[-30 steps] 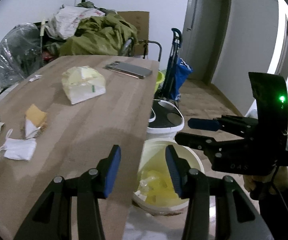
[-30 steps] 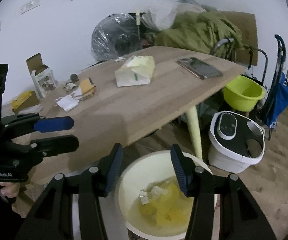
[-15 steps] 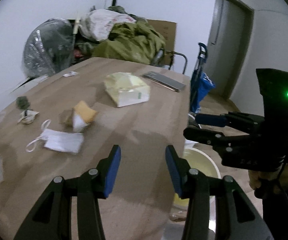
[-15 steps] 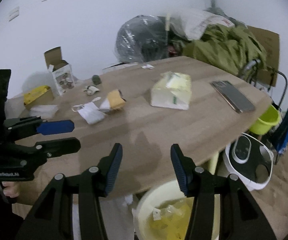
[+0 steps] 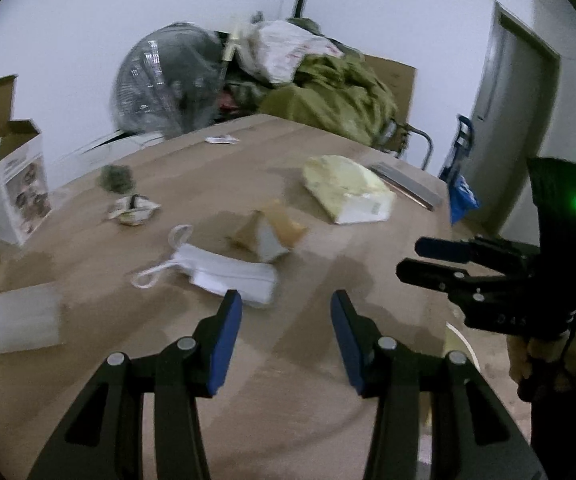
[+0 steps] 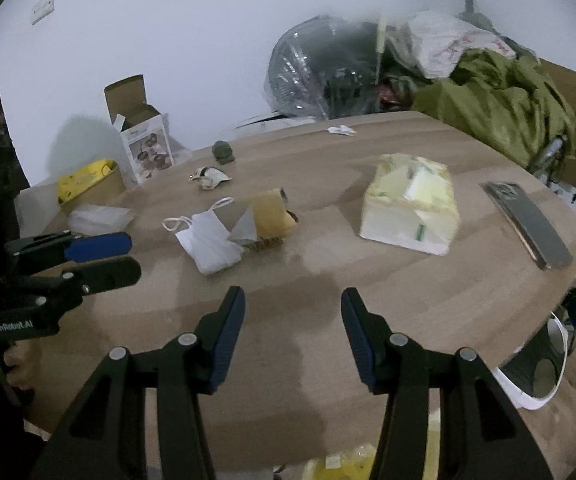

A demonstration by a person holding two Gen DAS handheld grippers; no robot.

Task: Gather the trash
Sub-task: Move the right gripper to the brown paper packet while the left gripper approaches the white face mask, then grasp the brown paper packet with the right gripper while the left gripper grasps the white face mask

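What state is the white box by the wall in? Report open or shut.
Open. The box stands upright on the table, its brown top flap raised and the inside showing.

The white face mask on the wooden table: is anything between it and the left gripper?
Nothing visible is in the way. The white face mask lies just beyond the open, empty left gripper, with only bare wooden table between them. The tan-and-grey folded paper wrapper sits behind the mask, touching its far edge.
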